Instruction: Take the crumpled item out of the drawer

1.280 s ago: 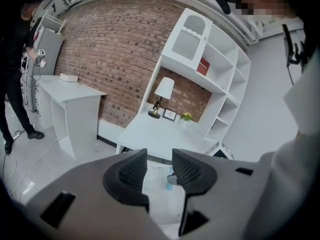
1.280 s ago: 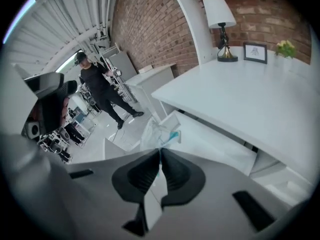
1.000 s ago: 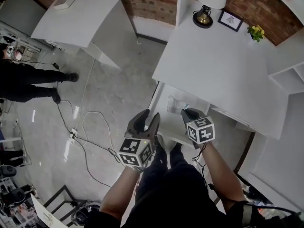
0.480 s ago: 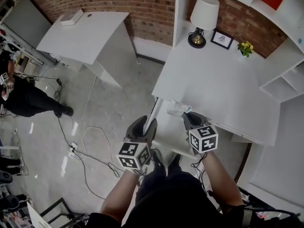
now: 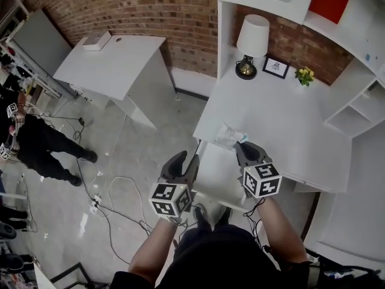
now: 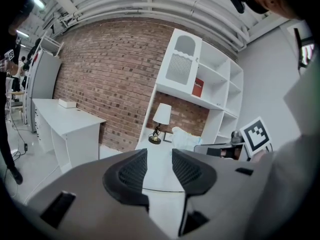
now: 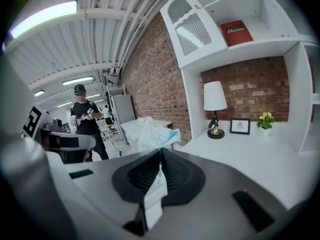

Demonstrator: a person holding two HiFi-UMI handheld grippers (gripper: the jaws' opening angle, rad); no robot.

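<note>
The crumpled item (image 5: 229,136), a white and blue plastic wrapper, hangs over the front edge of the white desk (image 5: 283,119), above the open white drawer (image 5: 213,179). My right gripper (image 5: 242,146) is shut on it. In the right gripper view the crumpled item (image 7: 152,134) sticks up past the tips of my right gripper (image 7: 160,151), and a strip of it is pinched between the pads. My left gripper (image 5: 184,161) stands open and empty at the drawer's left side. In the left gripper view my left gripper (image 6: 159,156) holds nothing, and the crumpled item (image 6: 184,136) shows beyond it.
On the desk's back stand a lamp (image 5: 249,44), a small picture frame (image 5: 275,68) and yellow flowers (image 5: 304,75). White shelves (image 5: 355,110) rise at the right. A second white table (image 5: 111,68) is to the left, cables (image 5: 114,185) lie on the floor, and a person in black (image 5: 42,146) stands at far left.
My right gripper has lifted the crumpled item up out of the drawer to the desk's front edge. The left gripper stayed open beside the drawer. The head view has tilted upward.
</note>
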